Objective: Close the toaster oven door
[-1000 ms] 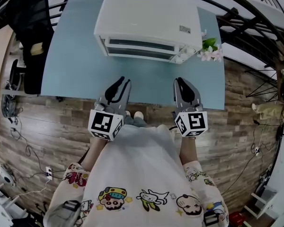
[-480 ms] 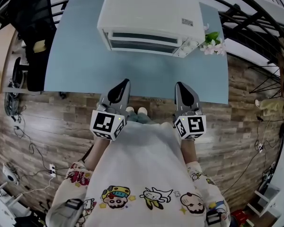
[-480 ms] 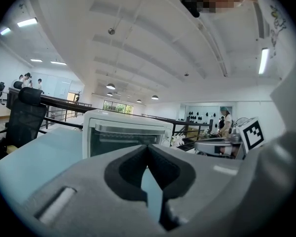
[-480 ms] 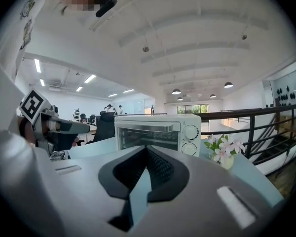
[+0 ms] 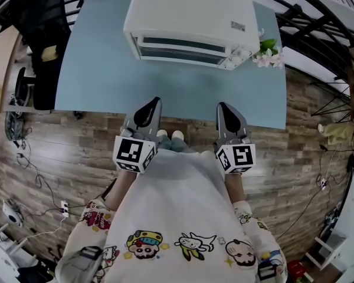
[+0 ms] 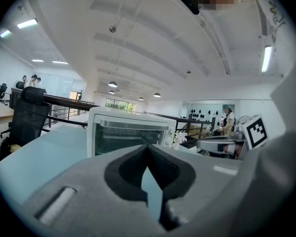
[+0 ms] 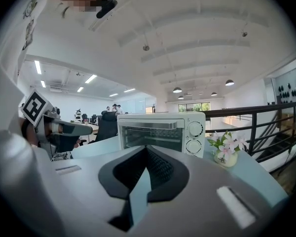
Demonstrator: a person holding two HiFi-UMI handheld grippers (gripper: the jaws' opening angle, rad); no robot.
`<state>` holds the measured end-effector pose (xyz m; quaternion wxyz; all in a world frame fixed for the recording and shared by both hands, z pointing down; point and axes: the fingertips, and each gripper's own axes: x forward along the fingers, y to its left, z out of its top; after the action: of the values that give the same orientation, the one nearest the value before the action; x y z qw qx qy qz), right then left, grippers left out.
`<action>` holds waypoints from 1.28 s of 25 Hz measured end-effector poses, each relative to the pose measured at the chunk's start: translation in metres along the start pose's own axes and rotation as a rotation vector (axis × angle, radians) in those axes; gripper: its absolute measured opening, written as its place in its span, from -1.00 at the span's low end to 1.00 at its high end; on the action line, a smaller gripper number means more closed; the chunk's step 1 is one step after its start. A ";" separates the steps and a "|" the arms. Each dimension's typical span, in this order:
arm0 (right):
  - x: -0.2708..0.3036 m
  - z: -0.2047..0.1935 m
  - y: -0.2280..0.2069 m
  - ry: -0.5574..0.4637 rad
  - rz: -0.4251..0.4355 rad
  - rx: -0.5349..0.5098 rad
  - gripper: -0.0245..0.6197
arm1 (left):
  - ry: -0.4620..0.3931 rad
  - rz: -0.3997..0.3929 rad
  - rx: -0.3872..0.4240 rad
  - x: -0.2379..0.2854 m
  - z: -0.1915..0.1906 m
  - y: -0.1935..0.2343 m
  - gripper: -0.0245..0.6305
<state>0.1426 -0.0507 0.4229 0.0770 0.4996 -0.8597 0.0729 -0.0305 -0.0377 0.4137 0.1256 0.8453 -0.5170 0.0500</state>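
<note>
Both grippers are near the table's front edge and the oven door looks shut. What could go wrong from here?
1. The small flower vase stands right beside the knob side of the toaster oven. A reach by the right gripper could tip it.
2. The door already looks closed, so another push might just slide the oven across the smooth table.

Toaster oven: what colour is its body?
White. The toaster oven shows best in the right gripper view, which faces its front.
</note>
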 end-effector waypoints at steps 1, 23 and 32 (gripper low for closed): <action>0.001 0.000 0.000 0.000 0.002 -0.001 -0.90 | 0.001 0.000 0.000 0.001 0.000 0.001 -0.93; 0.008 0.008 -0.008 0.001 -0.015 0.006 -0.90 | -0.011 0.014 -0.001 0.006 0.008 0.012 -0.93; 0.009 0.005 -0.010 0.011 -0.018 0.018 -0.90 | -0.007 0.020 -0.001 0.007 0.008 0.015 -0.93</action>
<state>0.1467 -0.0644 0.4205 0.0779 0.5075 -0.8542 0.0825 -0.0407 -0.0527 0.4103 0.1238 0.8402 -0.5258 0.0478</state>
